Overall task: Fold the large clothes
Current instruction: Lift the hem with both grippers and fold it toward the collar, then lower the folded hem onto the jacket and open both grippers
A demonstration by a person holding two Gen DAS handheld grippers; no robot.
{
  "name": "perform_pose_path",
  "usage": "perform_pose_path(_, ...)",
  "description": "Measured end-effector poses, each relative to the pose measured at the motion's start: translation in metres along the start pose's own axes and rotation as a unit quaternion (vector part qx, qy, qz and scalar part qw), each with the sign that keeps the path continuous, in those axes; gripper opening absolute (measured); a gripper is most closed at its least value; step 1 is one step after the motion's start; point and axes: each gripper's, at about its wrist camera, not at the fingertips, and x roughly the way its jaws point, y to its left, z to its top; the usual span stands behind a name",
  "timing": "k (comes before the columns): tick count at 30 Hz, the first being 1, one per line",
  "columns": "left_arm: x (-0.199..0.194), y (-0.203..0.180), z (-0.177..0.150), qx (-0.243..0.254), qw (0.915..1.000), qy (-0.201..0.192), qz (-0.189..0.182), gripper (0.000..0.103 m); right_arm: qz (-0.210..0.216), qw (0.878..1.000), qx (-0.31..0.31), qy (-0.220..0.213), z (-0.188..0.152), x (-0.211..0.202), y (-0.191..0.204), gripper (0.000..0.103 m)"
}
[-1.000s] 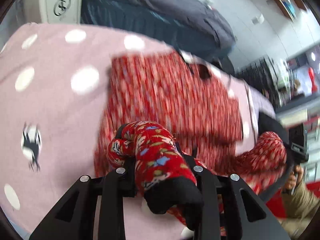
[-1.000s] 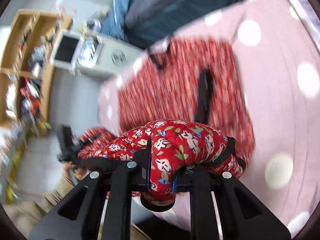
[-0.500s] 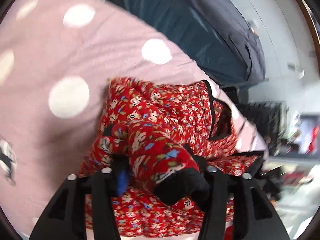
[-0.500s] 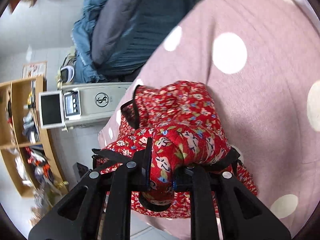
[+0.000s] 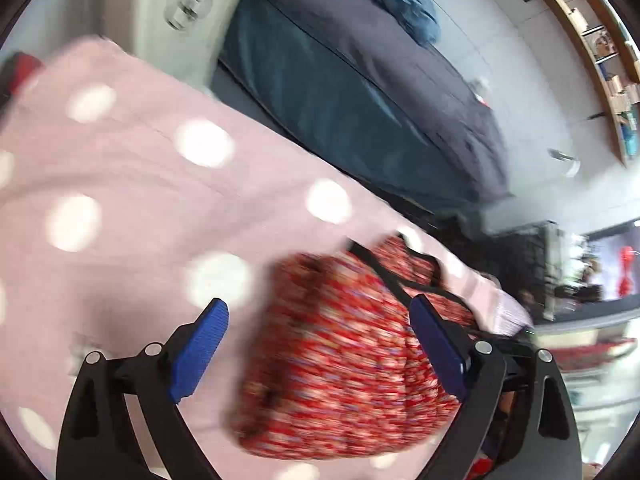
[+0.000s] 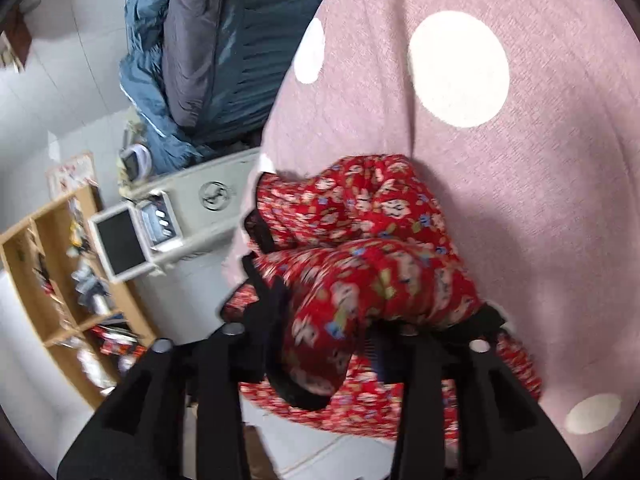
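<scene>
**Inspector:** Left wrist view first, largest item down. A pink cover with white dots (image 5: 132,216) spreads over most of the frame. Beyond its far edge lies a dark blue bedding heap (image 5: 360,92). The picture is motion-blurred.

**Clerk:** And the garment?

**Inspector:** The red floral padded garment (image 5: 344,344) lies bundled on the pink cover, near its right-hand edge, black trim showing along its top. The left gripper (image 5: 320,344) stands above it with jaws wide and opening; both blue pads (image 5: 200,348) are bare and clear of the cloth. Nothing is held.

**Clerk:** Right wrist view?

**Inspector:** Same pink cover, same bundle (image 6: 372,248), heaped at the cover's edge. Past the edge I note a pale grey appliance with a small screen (image 6: 172,232) and a wooden shelf unit (image 6: 60,300) on a light floor.

**Clerk:** The right tool?

**Inspector:** The right gripper (image 6: 332,344) is partly spread, jaws opening. A black-cuffed fold of the garment still sits between them. Whether the pads press on it, I cannot tell; the cloth hides them.
</scene>
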Motion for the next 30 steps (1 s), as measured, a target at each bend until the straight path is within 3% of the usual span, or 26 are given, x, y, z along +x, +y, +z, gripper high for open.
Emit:
perform_pose_path(1, -0.004, 0.006, -0.002, -0.007, 1.0000, -0.001, 0.004, 0.090, 0.029, 0.999, 0.013, -0.003, 0.000, -0.004, 0.001, 0.067)
perform_pose_path(3, -0.005, 0.012, -0.010, -0.011, 0.9998, -0.003, 0.016, 0.090, 0.082, 0.996, 0.020, -0.030, -0.005, -0.021, 0.010, 0.077)
perform_pose_path(6, 0.005, 0.009, -0.035, 0.021, 0.9984, 0.004, 0.053, 0.090, 0.088, 0.993, -0.016, -0.072, -0.013, -0.050, 0.027, 0.080)
perform_pose_path(9, 0.025, 0.003, -0.058, 0.057, 0.9946, 0.012, 0.086, 0.090, -0.010, 0.990, -0.091, -0.108, -0.026, -0.070, 0.043, 0.080)
perform_pose_path(12, 0.038, 0.004, -0.076, 0.071, 0.9940, 0.018, 0.082, 0.090, -0.121, 0.973, -0.157, -0.117, -0.047, -0.071, 0.046, 0.080)
perform_pose_path(15, 0.051, 0.004, -0.087, 0.059, 0.9967, 0.026, 0.050, 0.092, -0.161, 0.960, -0.205, -0.106, -0.068, -0.059, 0.043, 0.080)
perform_pose_path(18, 0.066, -0.007, -0.092, 0.070, 0.9961, 0.038, 0.037, 0.092, -0.164, 0.951, -0.247, -0.087, -0.087, -0.038, 0.042, 0.080)
perform_pose_path(21, 0.086, -0.026, -0.093, 0.104, 0.9915, 0.039, 0.067, 0.093, -0.204, 0.933, -0.285, -0.080, -0.098, -0.009, 0.038, 0.080)
perform_pose_path(23, 0.100, -0.034, -0.092, 0.108, 0.9884, 0.032, 0.102, 0.092, -0.258, 0.911, -0.309, -0.090, -0.103, 0.012, 0.040, 0.074)
perform_pose_path(25, 0.102, -0.047, -0.092, 0.122, 0.9865, 0.014, 0.109, 0.056, -0.312, 0.886, -0.332, -0.091, -0.106, 0.028, 0.045, 0.045)
perform_pose_path(26, 0.102, -0.054, -0.092, 0.133, 0.9838, 0.006, 0.120, 0.051, -0.319, 0.883, -0.331, -0.092, -0.105, 0.030, 0.048, 0.035)
perform_pose_path(27, 0.099, -0.061, -0.092, 0.146, 0.9798, -0.009, 0.136, 0.036, -0.317, 0.885, -0.328, -0.099, -0.106, 0.029, 0.052, 0.021)
perform_pose_path(28, 0.095, -0.065, -0.090, 0.153, 0.9772, -0.021, 0.146, 0.027, -0.312, 0.885, -0.327, -0.113, -0.106, 0.023, 0.056, 0.018)
perform_pose_path(30, 0.084, -0.065, -0.083, 0.144, 0.9760, -0.046, 0.157, 0.021, -0.303, 0.883, -0.330, -0.143, -0.106, 0.010, 0.064, 0.016)
